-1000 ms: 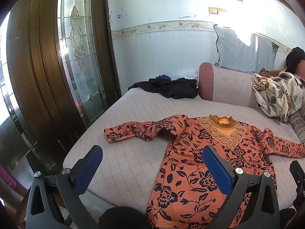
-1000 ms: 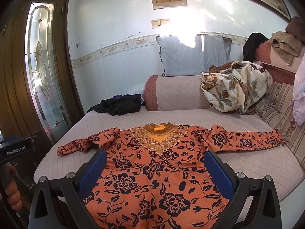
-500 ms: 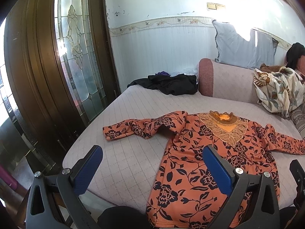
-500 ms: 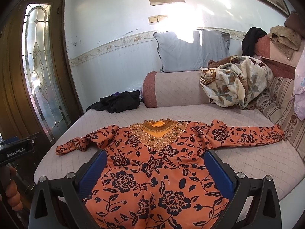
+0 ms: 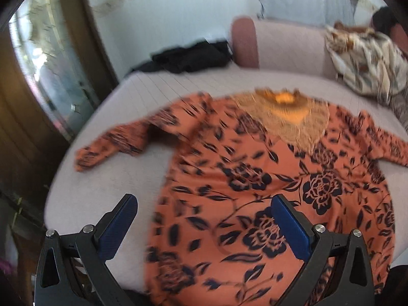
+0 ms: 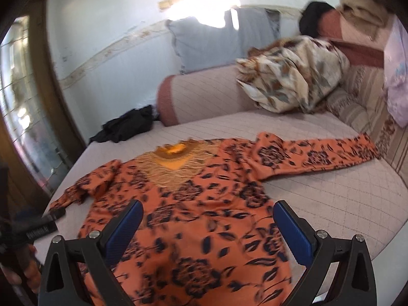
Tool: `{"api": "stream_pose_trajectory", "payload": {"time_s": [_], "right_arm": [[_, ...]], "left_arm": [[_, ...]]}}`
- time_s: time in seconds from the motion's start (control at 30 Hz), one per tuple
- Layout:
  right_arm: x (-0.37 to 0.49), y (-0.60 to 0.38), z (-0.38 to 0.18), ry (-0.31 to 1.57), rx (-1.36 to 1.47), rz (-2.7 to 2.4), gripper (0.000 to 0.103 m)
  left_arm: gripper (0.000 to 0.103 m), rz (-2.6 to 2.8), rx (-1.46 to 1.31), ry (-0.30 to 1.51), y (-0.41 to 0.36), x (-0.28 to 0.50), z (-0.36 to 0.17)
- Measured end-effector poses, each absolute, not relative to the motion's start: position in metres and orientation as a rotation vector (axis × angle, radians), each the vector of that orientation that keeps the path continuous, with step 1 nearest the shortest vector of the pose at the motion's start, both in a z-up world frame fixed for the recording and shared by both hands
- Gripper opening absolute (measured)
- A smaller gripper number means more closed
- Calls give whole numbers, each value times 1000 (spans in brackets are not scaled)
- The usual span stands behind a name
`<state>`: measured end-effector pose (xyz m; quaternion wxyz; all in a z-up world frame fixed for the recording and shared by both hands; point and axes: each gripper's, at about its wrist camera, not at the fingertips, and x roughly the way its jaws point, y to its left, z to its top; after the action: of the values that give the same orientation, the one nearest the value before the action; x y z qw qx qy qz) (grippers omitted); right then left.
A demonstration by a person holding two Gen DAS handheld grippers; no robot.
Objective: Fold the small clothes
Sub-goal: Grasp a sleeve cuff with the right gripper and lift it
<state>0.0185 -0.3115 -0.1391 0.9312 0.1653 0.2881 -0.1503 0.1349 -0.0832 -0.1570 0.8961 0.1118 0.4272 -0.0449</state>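
The orange floral top (image 6: 193, 219) lies face up and spread flat on the quilted bed (image 6: 331, 199), neck away from me, one sleeve (image 6: 316, 156) stretched out to my right and the other sleeve (image 5: 117, 142) bunched toward the left edge. Nothing is folded yet, so I judge this the approach to the first fold. My left hand-held gripper (image 5: 204, 221) hovers over the near left side of the top, fingers apart and empty; my right hand-held gripper (image 6: 207, 225) hovers over the body, also apart and empty. Next I need to pinch a sleeve or side edge and carry it across. A black garment (image 6: 125, 127) sits well apart at the far corner and a patterned blanket (image 6: 293, 74) lies on the bolster; neither blocks me.
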Motion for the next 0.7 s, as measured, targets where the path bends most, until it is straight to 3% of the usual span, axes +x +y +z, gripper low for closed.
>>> {"api": "stream_pose_trajectory", "payload": {"time_s": [0.13,0.3,0.37,0.57,0.67,0.7], "right_arm": [[40,-412,-168,665,482,-440,103],[36,-562,-213,729,704,-666,103],[19,-617,-227,683,818,-741,103],[-30,-721,-270,367,1240,-819,92],[-21,-749,-275,350,1251,-838,68],[-17,-754,-279,359,1248,-844,51]], "left_arm": [[103,-94,284,931,-122,173,-204],[103,-140,252,983,-135,191,-227],[103,-175,220,1067,-138,200,-241],[103,-192,169,1032,-132,199,-244],[103,-171,179,1019,-133,196,-245],[103,-169,181,1019,-133,197,-245]]}}
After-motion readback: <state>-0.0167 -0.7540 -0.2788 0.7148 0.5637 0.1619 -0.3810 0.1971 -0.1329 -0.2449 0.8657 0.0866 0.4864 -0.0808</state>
